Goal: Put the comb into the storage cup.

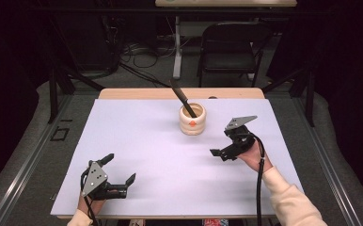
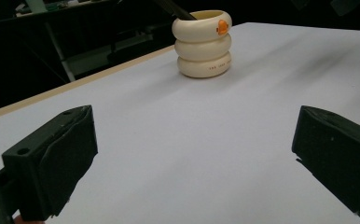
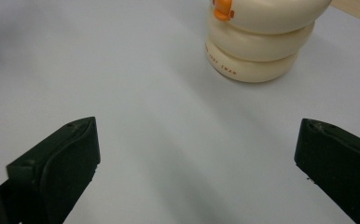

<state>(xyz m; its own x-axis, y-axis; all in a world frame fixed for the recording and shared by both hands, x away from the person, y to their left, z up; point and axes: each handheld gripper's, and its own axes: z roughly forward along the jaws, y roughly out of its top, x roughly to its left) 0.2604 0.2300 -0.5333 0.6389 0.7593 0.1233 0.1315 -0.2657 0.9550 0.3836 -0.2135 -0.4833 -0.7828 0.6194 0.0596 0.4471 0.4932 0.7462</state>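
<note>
I am holding both grippers wide open and empty over the surface [image 1: 137, 141]. The right gripper [image 1: 226, 141] is sitting nearer the cream pot [image 1: 192, 119]; its black stick [image 1: 183, 98] is leaning away to the far left, and the left gripper [image 1: 121, 168] is waiting well apart

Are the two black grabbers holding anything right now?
No, nothing is held. The left gripper and the right gripper are both open over the white table, apart from the cream ringed pot holding a black stick.

The cream ringed cup [image 3: 262, 42] carried small dark lettering along its bottom ring; the part facing the right gripper view appeared to end in "SWAN", the rest unreadable.
</note>
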